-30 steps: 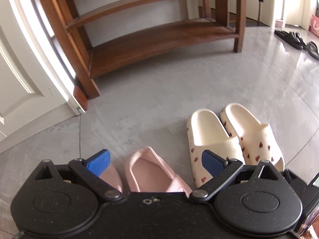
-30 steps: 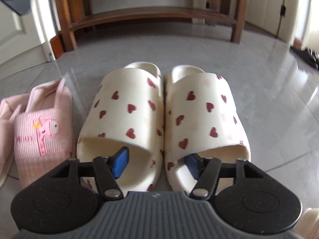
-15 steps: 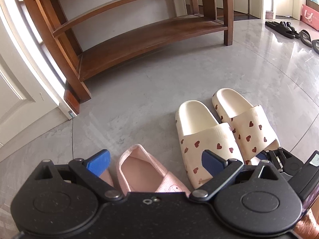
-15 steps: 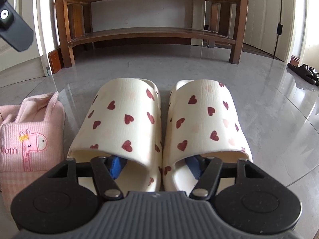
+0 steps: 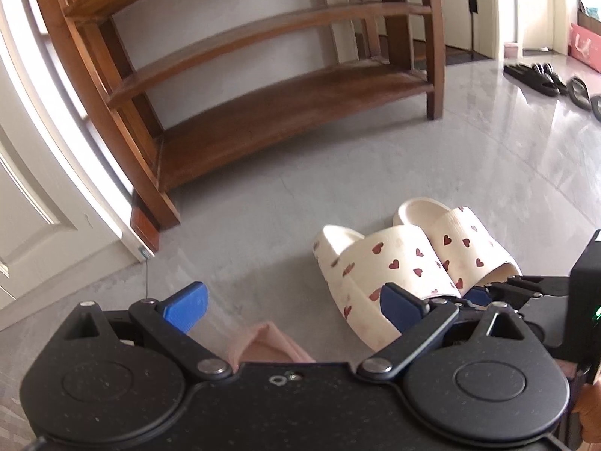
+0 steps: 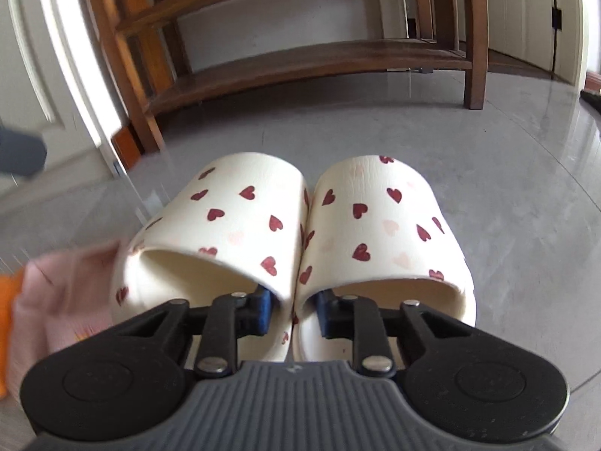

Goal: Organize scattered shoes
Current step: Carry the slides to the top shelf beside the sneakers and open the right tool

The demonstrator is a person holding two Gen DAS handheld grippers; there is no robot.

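A pair of cream slippers with red hearts (image 6: 300, 225) lies side by side, heels toward my right gripper (image 6: 291, 308). One blue pad sits inside each slipper, and the jaws are closing on the two adjoining inner walls, pinching them together. In the left wrist view the cream slippers (image 5: 405, 263) tilt up at the heel end, where the right gripper (image 5: 488, 293) holds them. My left gripper (image 5: 293, 297) is open above a pink slipper (image 5: 270, 342), mostly hidden under its body. The pink slipper (image 6: 64, 293) shows blurred at the left.
A wooden shoe rack (image 5: 285, 112) with bare shelves stands ahead on the grey tiled floor. A white door (image 5: 37, 206) is to the left. Black sandals (image 5: 537, 75) and a pink bag (image 5: 586, 45) lie far right.
The right gripper's fingers slid into the two heart slippers and closed on their inner walls, and the heels rose. The left gripper lifted, so less of the pink slipper shows.
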